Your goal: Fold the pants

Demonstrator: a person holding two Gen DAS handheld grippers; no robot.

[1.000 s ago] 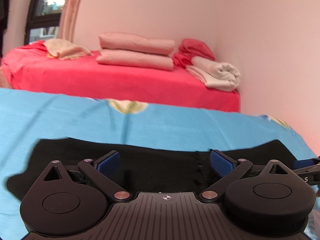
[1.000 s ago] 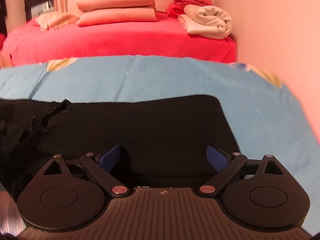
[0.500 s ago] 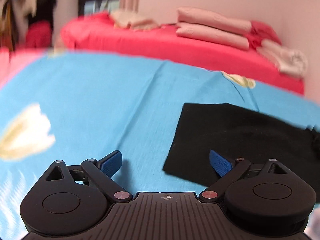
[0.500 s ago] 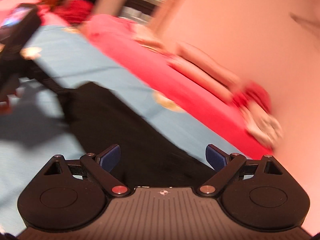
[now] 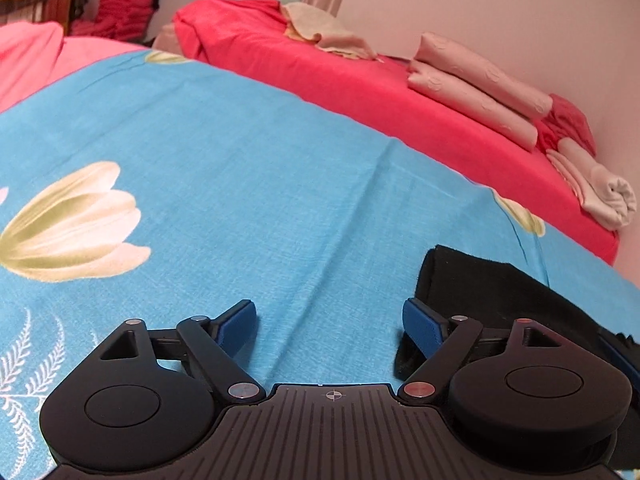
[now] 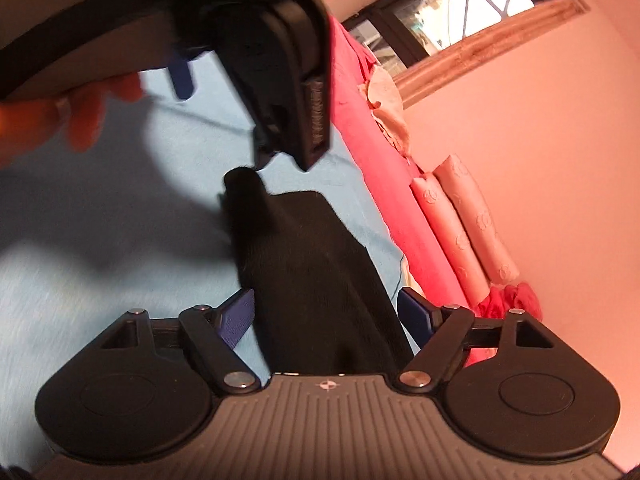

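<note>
My left gripper point(image 5: 329, 322) has its jaws wide, holding nothing. The black pants point(image 5: 500, 292) lie at 3 o'clock on the blue bed point(image 5: 240, 168). My right gripper point(image 6: 326, 312) is wide too, with the pants point(image 6: 312, 280) between its jaws.

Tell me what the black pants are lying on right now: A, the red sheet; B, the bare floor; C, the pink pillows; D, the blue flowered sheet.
D: in the left wrist view the pants lie flat on the blue sheet, with the red sheet and pillows farther back.
</note>
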